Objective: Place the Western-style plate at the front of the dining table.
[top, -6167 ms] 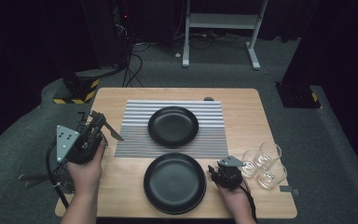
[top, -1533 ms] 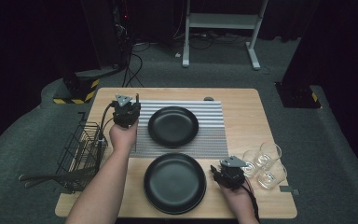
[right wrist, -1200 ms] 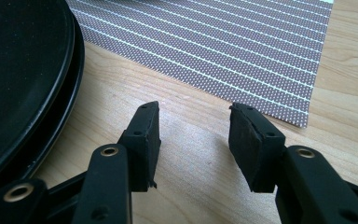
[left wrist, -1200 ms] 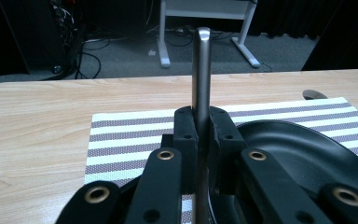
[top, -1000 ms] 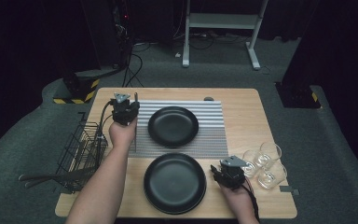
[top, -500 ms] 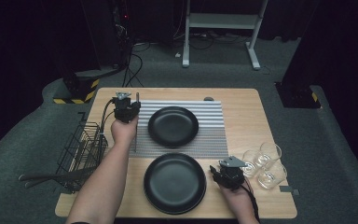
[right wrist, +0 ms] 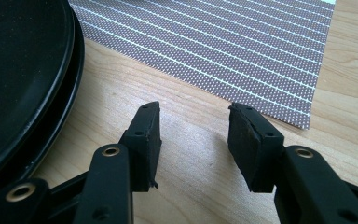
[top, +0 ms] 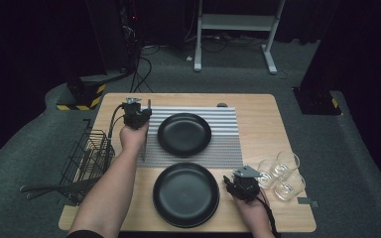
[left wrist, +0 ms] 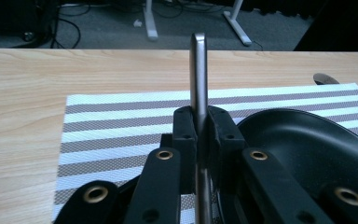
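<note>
**Risk notice: setting the cutlery piece beside the far plate**

The left gripper is clenched on a slim metal cutlery piece, which stands between the jaws over the left edge of the striped placemat, just beside the far black plate. Whether it is a knife or another utensil cannot be told.

Likely faults from here:

- Slip in the grip — the handle is narrow and smooth; tilting the hand could let it slide or pivot.
- Contact with the plate — the piece sits close to the rim; a sideways drift would knock or shift that plate.
- Skewed placement — releasing before the piece lies flat would let it bounce or roll on the mat.

The right gripper rests with jaws apart and empty on the table, between the near plate and the glasses — a careless move there could tip a glass.
</note>
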`<state>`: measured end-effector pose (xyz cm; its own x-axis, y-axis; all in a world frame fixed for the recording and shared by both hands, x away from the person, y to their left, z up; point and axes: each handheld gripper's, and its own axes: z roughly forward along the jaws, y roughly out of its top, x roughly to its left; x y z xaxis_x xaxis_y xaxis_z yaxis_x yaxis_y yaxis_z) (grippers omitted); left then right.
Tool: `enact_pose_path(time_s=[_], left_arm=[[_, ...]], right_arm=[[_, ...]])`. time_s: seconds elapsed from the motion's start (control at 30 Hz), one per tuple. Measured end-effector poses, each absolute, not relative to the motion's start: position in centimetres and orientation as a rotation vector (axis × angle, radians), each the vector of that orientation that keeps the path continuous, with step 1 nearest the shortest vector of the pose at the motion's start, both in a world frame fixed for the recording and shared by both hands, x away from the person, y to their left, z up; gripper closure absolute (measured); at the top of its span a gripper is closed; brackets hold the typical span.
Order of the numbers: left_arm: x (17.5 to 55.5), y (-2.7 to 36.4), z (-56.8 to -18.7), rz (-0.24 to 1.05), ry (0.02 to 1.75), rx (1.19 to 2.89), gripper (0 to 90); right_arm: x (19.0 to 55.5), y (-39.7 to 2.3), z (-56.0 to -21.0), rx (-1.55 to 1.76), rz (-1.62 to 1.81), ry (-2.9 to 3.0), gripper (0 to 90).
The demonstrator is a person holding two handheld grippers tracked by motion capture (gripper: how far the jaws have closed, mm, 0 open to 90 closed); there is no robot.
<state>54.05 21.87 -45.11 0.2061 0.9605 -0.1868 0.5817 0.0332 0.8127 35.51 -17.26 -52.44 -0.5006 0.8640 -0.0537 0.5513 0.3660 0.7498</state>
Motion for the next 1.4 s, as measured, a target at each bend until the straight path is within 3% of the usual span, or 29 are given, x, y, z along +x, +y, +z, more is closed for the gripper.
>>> enact_pose_path(time_s=[0.6, 1.03, 1.4], left_arm=[[55.2, 23.2, -46.1, 0.491, 1.533, 1.616, 82.7], [55.2, 23.3, -45.1, 0.562, 1.536, 1.672, 83.4], [55.5, 23.1, -45.8, 0.463, 1.567, 1.656, 83.5]], right_arm=[[35.4, -17.2, -52.5, 1.223, 0.934, 2.188, 54.4], [35.5, -17.2, -52.5, 1.224, 0.928, 2.186, 54.4], [35.4, -17.1, -52.5, 1.220, 0.928, 2.185, 54.4]])
